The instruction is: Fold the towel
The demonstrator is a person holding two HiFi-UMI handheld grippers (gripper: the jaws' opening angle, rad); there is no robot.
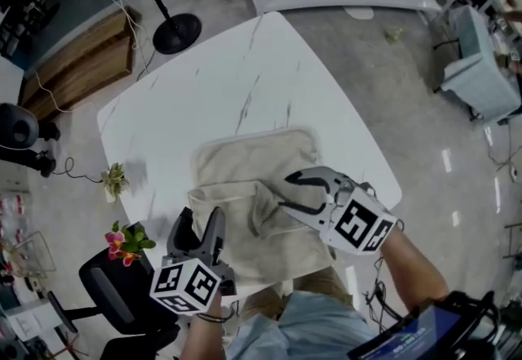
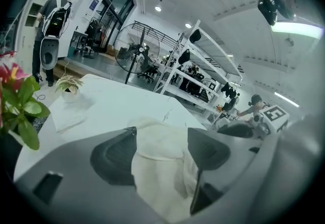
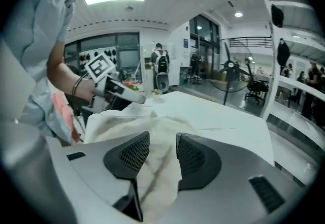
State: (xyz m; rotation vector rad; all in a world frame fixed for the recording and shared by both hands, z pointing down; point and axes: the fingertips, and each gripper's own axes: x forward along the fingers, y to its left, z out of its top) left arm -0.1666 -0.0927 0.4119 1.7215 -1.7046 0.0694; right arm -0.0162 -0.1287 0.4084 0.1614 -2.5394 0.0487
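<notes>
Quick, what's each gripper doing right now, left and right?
Left gripper: closed, holding a bunched edge of the towel.
Right gripper: open; towel lies between its jaws, not pinched.

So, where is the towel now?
In the head view, the towel lies at the white table's near edge, between the left gripper and the right gripper.

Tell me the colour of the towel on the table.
Plain cream towel, no pattern; best seen in the head view, against the white veined table.
</notes>
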